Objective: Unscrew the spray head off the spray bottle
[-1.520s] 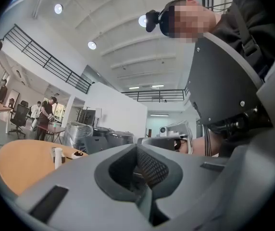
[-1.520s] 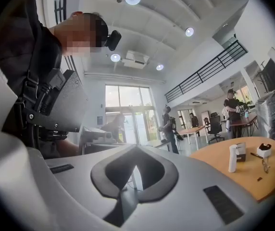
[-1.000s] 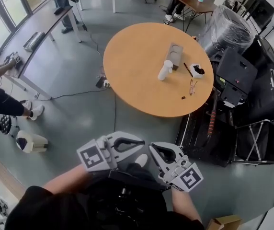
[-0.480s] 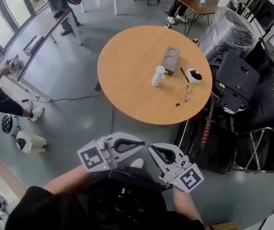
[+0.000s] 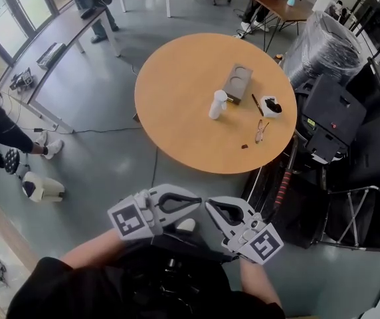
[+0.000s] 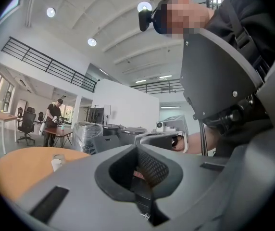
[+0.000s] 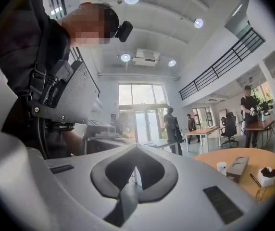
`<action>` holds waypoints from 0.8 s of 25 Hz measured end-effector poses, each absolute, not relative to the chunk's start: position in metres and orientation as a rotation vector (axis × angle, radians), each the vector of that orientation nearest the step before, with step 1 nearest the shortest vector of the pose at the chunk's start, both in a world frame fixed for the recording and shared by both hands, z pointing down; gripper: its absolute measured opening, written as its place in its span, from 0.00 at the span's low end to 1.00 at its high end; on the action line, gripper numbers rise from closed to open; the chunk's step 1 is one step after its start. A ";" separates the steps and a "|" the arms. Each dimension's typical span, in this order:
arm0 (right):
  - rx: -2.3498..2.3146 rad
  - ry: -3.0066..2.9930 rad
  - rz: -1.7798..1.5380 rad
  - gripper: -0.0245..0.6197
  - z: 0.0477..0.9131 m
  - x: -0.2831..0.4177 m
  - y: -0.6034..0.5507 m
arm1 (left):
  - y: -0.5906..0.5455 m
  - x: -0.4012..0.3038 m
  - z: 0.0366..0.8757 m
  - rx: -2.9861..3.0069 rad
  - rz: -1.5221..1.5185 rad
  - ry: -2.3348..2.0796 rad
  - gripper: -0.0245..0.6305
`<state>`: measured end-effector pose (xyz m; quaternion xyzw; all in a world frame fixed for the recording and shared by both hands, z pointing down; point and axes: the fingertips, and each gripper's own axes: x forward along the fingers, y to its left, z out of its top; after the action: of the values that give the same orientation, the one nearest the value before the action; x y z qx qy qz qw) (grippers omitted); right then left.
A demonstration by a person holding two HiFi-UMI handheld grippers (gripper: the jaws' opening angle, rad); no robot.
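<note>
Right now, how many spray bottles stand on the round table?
1: the white spray bottle, upright on the round table, left of a grey box. None looks hidden.

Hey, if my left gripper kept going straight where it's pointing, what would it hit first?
Most likely the right gripper: the left gripper points across at its tips, close ahead, though the exact gap is hard to judge.

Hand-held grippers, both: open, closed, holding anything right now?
Left grey hand-held gripper: closed, nothing between its jaws.
Right grey hand-held gripper: closed, nothing between its jaws.
</note>
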<state>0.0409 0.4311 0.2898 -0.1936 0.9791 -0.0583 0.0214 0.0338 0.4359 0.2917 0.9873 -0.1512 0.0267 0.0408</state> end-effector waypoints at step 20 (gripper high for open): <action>-0.687 3.019 -0.189 0.03 0.296 0.027 0.355 | 0.350 0.008 0.303 2.996 0.081 -0.454 0.04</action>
<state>0.0265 0.3551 0.2961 -0.2214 0.9731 -0.0611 0.0200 0.0078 0.3504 0.3031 0.9869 -0.1495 0.0266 0.0553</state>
